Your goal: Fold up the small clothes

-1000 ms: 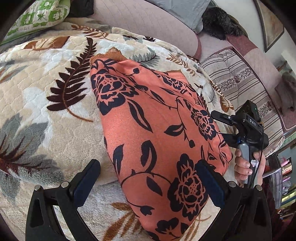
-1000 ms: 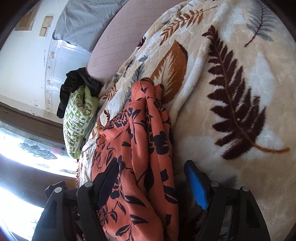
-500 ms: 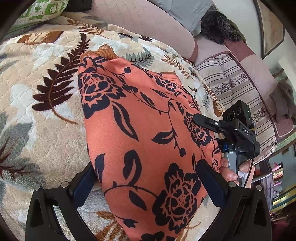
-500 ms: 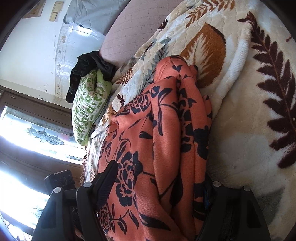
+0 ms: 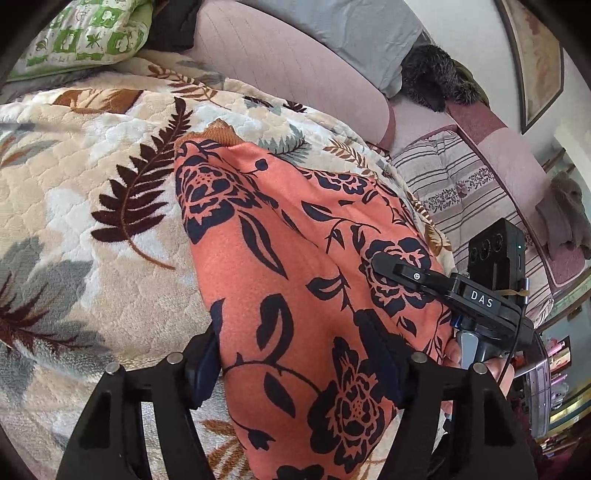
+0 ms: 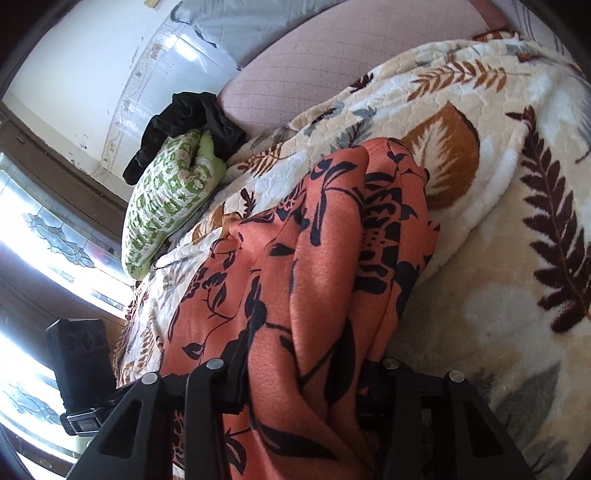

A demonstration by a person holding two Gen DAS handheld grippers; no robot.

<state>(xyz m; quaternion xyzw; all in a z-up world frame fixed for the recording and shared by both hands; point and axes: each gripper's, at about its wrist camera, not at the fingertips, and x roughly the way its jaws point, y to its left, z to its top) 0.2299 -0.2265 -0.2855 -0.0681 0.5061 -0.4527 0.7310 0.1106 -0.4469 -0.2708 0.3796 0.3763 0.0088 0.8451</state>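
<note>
An orange garment with a dark floral print [image 5: 295, 266] lies on a cream leaf-patterned blanket [image 5: 74, 206]. My left gripper [image 5: 295, 365] has closed its jaws on the garment's near edge. My right gripper [image 6: 306, 373] is shut on the bunched cloth [image 6: 325, 266] at the other near edge, and it shows at the right of the left wrist view [image 5: 443, 291]. The far end of the garment, with its tan ribbed band [image 5: 214, 133], rests on the blanket.
A green-and-white pillow [image 5: 88, 33] and a dark cloth [image 6: 184, 125] lie at the head of the bed. A pink padded backrest [image 5: 288, 62], a grey cushion [image 5: 351, 26] and a striped cover [image 5: 461, 192] stand behind. A window [image 6: 44, 236] is at the left.
Both grippers moved forward onto the garment's near edge and closed on it. Their jaws were open a second ago.
</note>
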